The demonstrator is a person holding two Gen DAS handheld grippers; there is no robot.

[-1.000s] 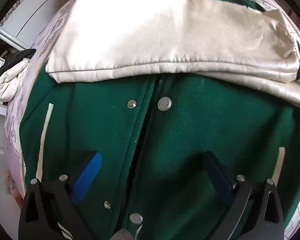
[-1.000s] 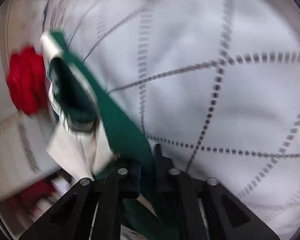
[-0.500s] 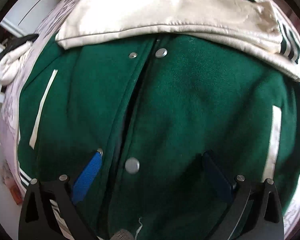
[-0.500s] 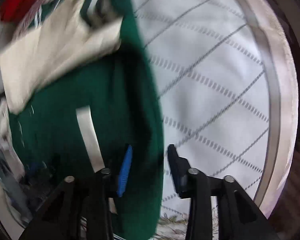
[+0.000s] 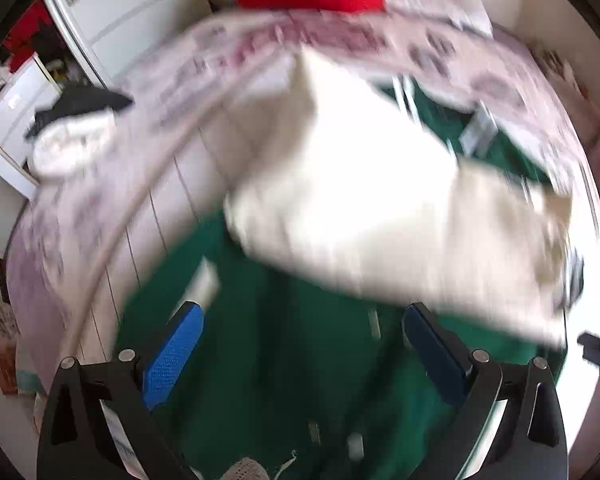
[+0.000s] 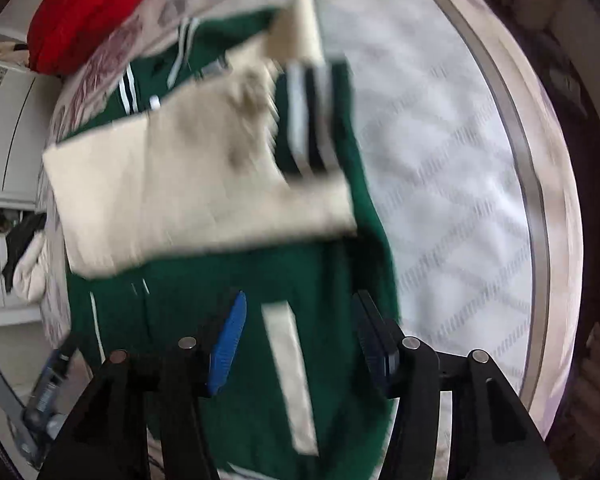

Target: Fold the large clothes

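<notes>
A green varsity jacket [image 5: 300, 380] with cream sleeves [image 5: 360, 216] lies on the bed, sleeves folded across its chest. It also shows in the right wrist view [image 6: 228, 312], with a cream sleeve [image 6: 180, 184] and a striped cuff [image 6: 312, 120]. My left gripper [image 5: 300, 360] is open and empty above the jacket's lower front. My right gripper [image 6: 300, 344] is open and empty above the jacket's right side, over a cream pocket strip [image 6: 288, 372]. Both views are blurred by motion.
The jacket lies on a white quilted cover [image 6: 452, 200] over a floral sheet [image 5: 100, 208]. A red garment [image 6: 88, 8] sits at the head of the bed. A cream and black garment [image 5: 72, 140] lies at the left edge, near white cabinets [image 5: 140, 20].
My right gripper has let go of the jacket's edge and opened wide. Both grippers have pulled back from the jacket, so more of the bed shows.
</notes>
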